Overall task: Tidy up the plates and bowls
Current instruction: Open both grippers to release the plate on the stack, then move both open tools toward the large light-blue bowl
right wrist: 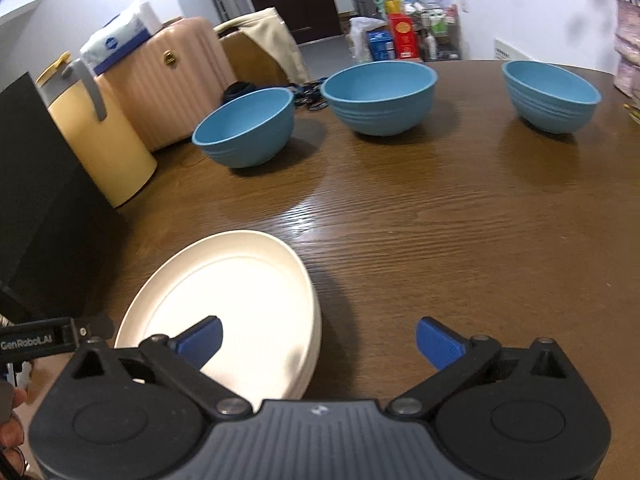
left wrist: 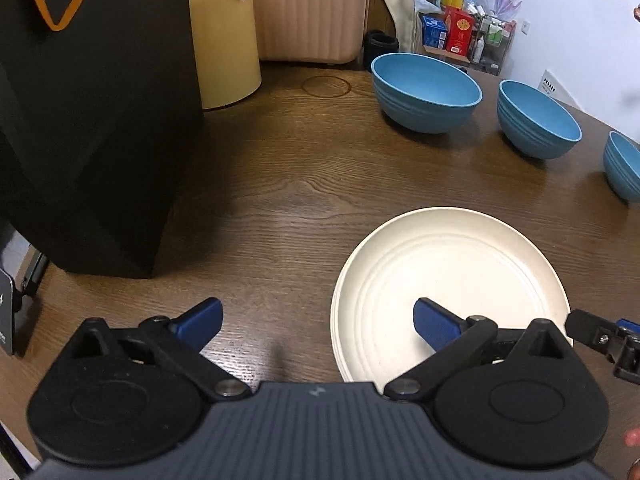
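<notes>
The cream plates (left wrist: 460,264) lie stacked on the desk (left wrist: 280,200). The left gripper (left wrist: 318,322) and right gripper (right wrist: 318,340) hover over them, fingers wide and holding nothing.

Legible text: "GenRoboT.AI", white lettering on the black body of the left gripper (right wrist: 52,340), at 9 o'clock in the right wrist view. Printing on distant red box (right wrist: 403,36) and tissue pack (right wrist: 120,40): unreadable.

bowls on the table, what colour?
Blue, all three bowls; clearest in the right wrist view.
</notes>
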`<state>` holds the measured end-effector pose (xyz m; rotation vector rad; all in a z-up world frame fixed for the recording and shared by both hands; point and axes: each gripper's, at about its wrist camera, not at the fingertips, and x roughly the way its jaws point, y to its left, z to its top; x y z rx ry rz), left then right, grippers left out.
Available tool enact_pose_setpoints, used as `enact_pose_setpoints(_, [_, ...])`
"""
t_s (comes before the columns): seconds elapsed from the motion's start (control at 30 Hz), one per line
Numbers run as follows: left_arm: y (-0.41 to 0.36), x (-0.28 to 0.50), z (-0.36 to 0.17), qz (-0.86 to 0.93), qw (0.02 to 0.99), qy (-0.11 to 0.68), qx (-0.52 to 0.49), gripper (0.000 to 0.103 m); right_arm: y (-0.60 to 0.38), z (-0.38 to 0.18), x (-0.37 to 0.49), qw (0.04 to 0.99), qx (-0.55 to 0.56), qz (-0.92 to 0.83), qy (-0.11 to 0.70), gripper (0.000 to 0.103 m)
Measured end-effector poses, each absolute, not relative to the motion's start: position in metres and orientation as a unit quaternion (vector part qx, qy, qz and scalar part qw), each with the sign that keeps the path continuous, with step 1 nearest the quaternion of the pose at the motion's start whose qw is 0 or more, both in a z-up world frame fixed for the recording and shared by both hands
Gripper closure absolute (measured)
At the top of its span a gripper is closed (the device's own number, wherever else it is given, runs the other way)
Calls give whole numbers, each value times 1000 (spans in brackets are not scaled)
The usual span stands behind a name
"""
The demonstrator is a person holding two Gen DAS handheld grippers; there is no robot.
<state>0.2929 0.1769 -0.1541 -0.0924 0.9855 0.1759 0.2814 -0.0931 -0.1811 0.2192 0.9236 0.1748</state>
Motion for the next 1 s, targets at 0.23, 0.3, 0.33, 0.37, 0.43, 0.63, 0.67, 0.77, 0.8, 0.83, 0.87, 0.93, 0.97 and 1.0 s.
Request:
enact_pose_setpoints(0.23, [167,286,-147,78,879,469,-32,0,-104,-176,267,889,121,74,436,0])
enact_pose_setpoints(0.3, [164,284,-144,75,881,466,-30,0,-106,-174,263,890,123,72,433,0])
enact_pose_setpoints(0.33, [162,284,-143,73,882,465,-29,0,-108,-172,261,891,124,71,432,0])
enact_pose_setpoints(0.37, [160,283,-142,72,882,464,-28,0,-110,-171,259,891,125,70,430,0])
enact_pose_setpoints(0.43, [156,282,-140,68,884,462,-25,0,-112,-169,257,893,127,67,427,0])
enact_pose_setpoints(0.63, [146,280,-138,59,886,460,-17,0,-121,-168,250,893,135,55,425,0])
enact_pose_setpoints(0.67, [144,279,-137,57,886,459,-16,0,-124,-168,248,894,136,53,424,0])
enact_pose_setpoints(0.77, [140,278,-135,52,888,457,-12,0,-129,-167,245,895,140,44,422,0])
enact_pose_setpoints(0.8, [138,278,-134,50,889,455,-11,0,-131,-167,244,895,141,42,421,0])
enact_pose_setpoints(0.83, [136,278,-133,48,889,454,-10,0,-133,-166,243,896,142,39,420,0])
enact_pose_setpoints(0.87, [135,278,-133,46,890,454,-9,0,-134,-166,242,896,143,36,419,0])
enact_pose_setpoints(0.93, [132,279,-131,41,891,452,-8,0,-137,-164,240,896,143,32,418,0])
enact_pose_setpoints(0.97, [130,279,-130,39,892,451,-8,0,-138,-163,239,897,143,30,418,0])
enact_pose_setpoints(1.0, [128,279,-130,37,892,450,-8,0,-140,-162,238,897,143,27,417,0])
